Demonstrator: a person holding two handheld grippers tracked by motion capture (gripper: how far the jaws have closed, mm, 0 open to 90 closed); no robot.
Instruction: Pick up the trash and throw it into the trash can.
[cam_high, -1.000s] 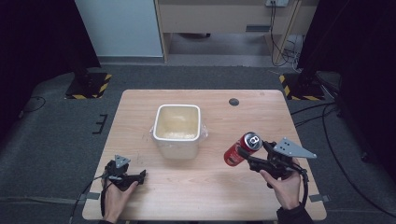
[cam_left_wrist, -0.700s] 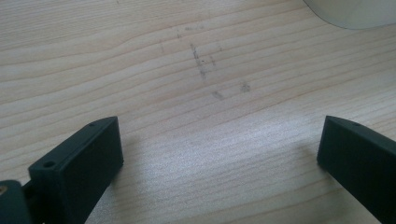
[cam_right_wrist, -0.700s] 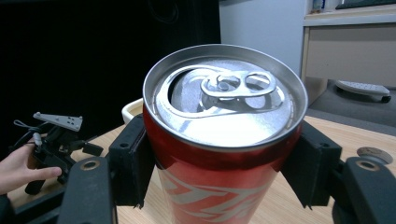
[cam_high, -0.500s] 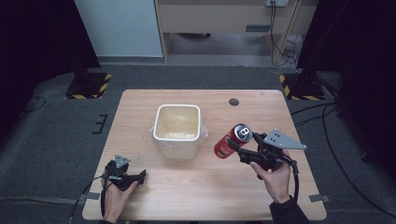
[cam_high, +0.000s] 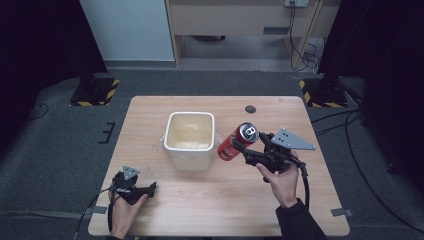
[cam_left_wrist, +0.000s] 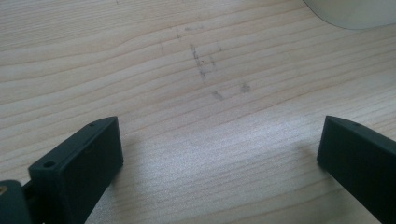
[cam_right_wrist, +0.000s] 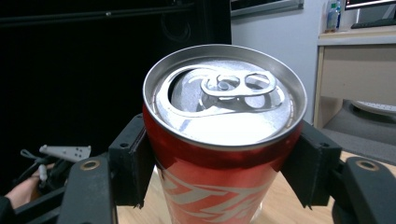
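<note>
Right tool (cam_high: 239, 146) clamps red can (cam_high: 237, 141) beside white tub (cam_high: 190, 159); left tool (cam_high: 150, 188) gapes, empty.

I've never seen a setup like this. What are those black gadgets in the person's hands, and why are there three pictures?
No robot here: a person holds a pair of hand-held tongs in each hand. One picture comes from a camera above the wooden table; the other two come from small cameras riding on each pair of tongs, looking along the black jaws. On the table stands a white square tub. The right tongs are clamped on a red drink can, tilted and held just beside the tub; their own camera sees the can's top close up. The left tongs rest near the table's front edge, jaws open, holding nothing.
</note>
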